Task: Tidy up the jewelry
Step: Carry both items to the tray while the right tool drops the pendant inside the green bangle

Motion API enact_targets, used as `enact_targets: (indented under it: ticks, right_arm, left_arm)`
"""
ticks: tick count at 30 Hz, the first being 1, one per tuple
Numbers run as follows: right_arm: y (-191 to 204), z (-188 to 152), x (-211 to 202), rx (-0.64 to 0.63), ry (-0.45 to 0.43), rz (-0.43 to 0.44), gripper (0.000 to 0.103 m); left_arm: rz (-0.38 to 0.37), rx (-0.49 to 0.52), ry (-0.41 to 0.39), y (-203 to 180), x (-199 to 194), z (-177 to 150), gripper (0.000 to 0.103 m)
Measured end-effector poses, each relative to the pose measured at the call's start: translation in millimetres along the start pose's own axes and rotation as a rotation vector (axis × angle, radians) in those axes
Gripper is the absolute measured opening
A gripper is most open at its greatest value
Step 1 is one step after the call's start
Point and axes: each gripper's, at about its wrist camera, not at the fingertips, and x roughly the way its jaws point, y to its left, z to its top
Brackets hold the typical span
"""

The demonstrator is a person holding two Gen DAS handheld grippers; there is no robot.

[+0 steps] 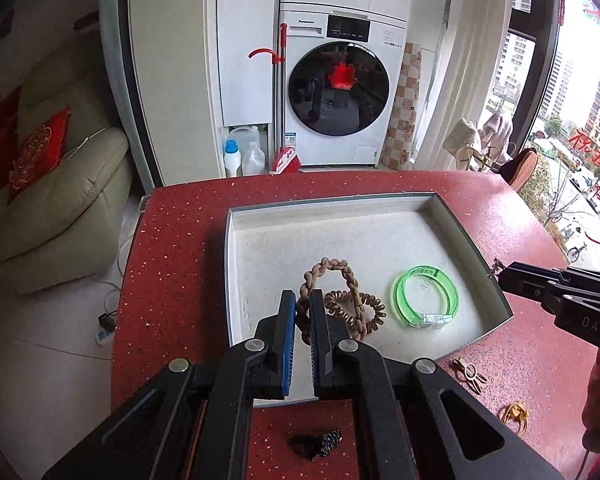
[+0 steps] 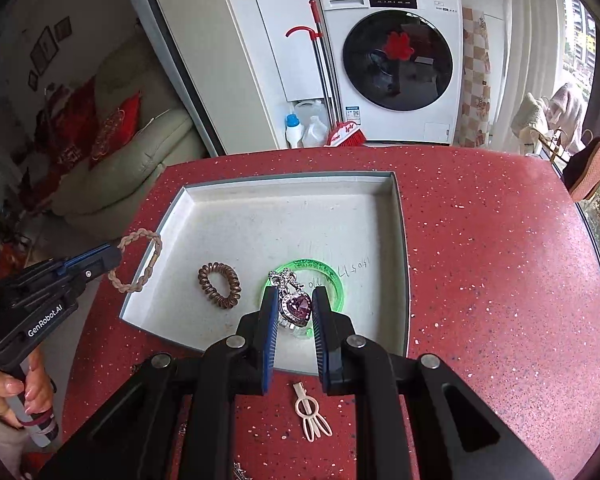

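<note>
My left gripper (image 1: 303, 314) is shut on a beige braided loop (image 1: 327, 269), held above the left part of a shallow white tray (image 1: 340, 202). From the right wrist view, the same braided loop (image 2: 140, 261) hangs from the left gripper (image 2: 114, 257) over the tray's left rim (image 2: 152, 240). My right gripper (image 2: 295, 312) is shut on a purple heart brooch (image 2: 296, 305) with a sparkly bow, above a green bangle (image 2: 324, 272). A brown spiral hair tie (image 2: 219, 285) and the green bangle (image 1: 426, 294) lie in the tray. The right gripper (image 1: 500, 274) shows at the tray's right edge.
The tray sits on a red speckled countertop (image 2: 480, 260). A beige hair clip (image 2: 312, 416) lies in front of the tray. In the left wrist view, a gold piece (image 1: 514, 414) and a dark claw clip (image 1: 318, 442) also lie near the front. A hand (image 2: 24, 392) grips the left handle.
</note>
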Motion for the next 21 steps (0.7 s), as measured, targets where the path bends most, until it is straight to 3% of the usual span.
enact_targets:
  ticks: [10, 21]
  right_arm:
    - [-9, -3, 56, 0.036, 0.062, -0.011, 0.018]
    - [-13, -14, 85, 0.052, 0.111, -0.022, 0.019]
  left_arm:
    - [0.028, -0.013, 0.111, 2, 68, -19, 0.025]
    - [0.079, 0.017, 0.144, -3, 85, -29, 0.026]
